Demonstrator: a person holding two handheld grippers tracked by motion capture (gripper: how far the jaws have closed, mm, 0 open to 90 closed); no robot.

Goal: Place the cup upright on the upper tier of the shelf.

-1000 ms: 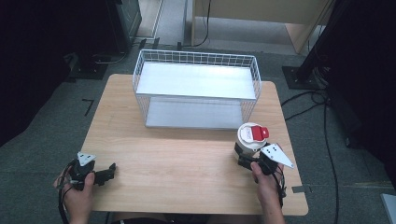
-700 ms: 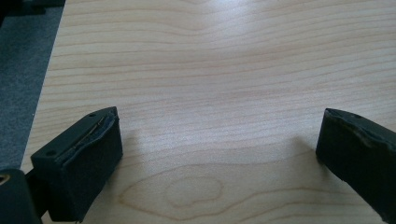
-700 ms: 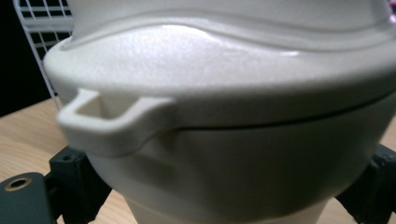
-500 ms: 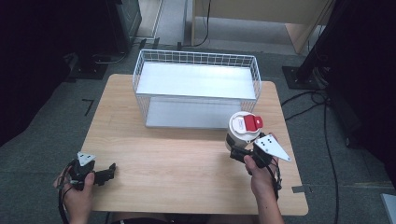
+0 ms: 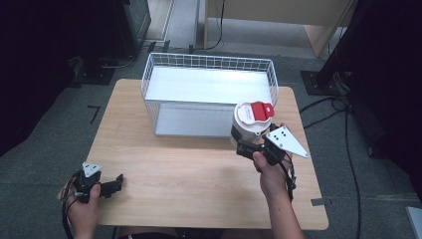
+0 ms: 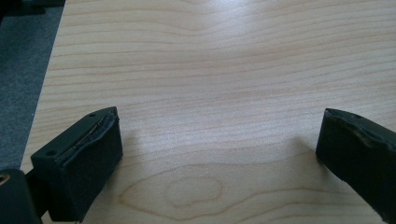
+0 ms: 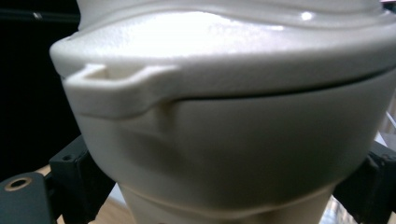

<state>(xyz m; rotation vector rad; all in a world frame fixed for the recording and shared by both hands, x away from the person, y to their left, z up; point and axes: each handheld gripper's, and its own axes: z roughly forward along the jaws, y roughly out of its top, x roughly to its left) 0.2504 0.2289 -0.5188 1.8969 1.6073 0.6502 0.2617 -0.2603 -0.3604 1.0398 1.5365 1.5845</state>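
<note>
A white canister with a red flip tab on its lid (image 5: 253,119) hangs above the table's right side, just in front of the wire basket (image 5: 209,89). My right gripper (image 5: 244,145) is shut on the canister's body; in the right gripper view the canister (image 7: 224,121) bulges between the two black jaws, which press its lower sides. My left gripper (image 5: 113,184) rests low at the table's front left, open, with only bare wood (image 6: 210,102) between its pads (image 6: 93,154).
The white wire basket with a pale floor stands at the back middle of the wooden table (image 5: 189,174). Dark equipment and cables (image 5: 343,109) lie on the grey floor around it.
My right gripper has risen with the canister and carried it left and toward the basket. The left gripper has stayed where it was.
</note>
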